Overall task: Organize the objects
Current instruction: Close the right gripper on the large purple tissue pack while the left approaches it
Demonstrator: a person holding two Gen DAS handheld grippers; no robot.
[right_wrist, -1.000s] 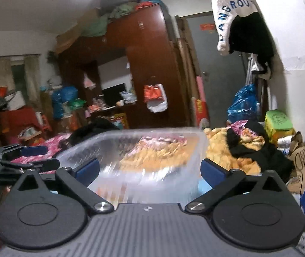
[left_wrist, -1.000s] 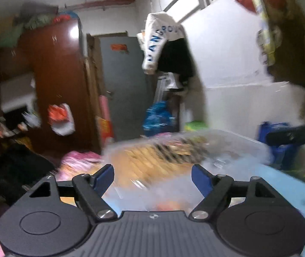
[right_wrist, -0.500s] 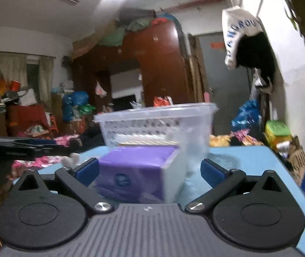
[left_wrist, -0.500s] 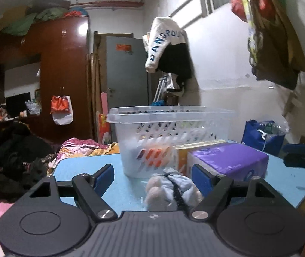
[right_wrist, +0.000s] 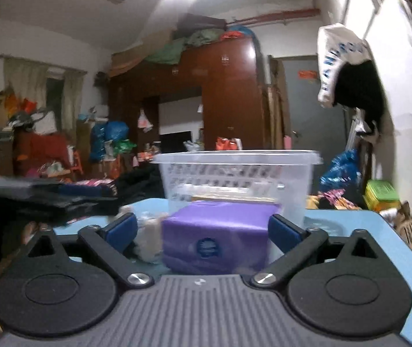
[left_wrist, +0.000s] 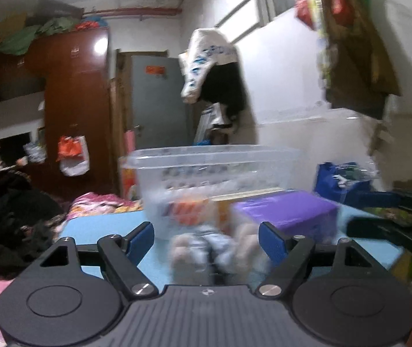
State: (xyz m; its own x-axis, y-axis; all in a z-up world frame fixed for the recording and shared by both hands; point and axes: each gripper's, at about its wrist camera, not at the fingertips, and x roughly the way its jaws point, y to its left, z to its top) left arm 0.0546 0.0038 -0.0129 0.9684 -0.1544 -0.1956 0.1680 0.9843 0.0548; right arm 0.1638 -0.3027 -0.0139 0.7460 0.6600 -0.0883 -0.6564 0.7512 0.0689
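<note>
— Purple, that soft rectangular tissue pack [right_wrist: 217, 231]: where does it lie?

— On the light blue worktop [right_wrist: 359, 231], right in front of the clear plastic perforated basket [right_wrist: 234, 173]. It sits between the blue pads of the right tool [right_wrist: 203, 230], whose jaws are closing. The right-hand pad [right_wrist: 282, 232] looks to be at the pack's edge, while the left-hand one stands clear of it, so it is not gripped yet.

— And the left tool [left_wrist: 206, 240]?

— Its jaws are spread wide, pinching nothing. Between them, low on the worktop, lies a small pale stuffed toy in light blue clothing [left_wrist: 208, 248], badly blurred. I cannot tell whether the pads touch it; they appear to stand apart from it.

— What else is near?

— In the left wrist view the purple pack [left_wrist: 286, 211] lies to the right of the toy, with a yellow-orange box [left_wrist: 223, 211] just beside it against the basket [left_wrist: 214, 170]. Something orange and white shows through the basket wall, too smeared to name. The black right tool [left_wrist: 391, 217] reaches in from the right edge
</note>
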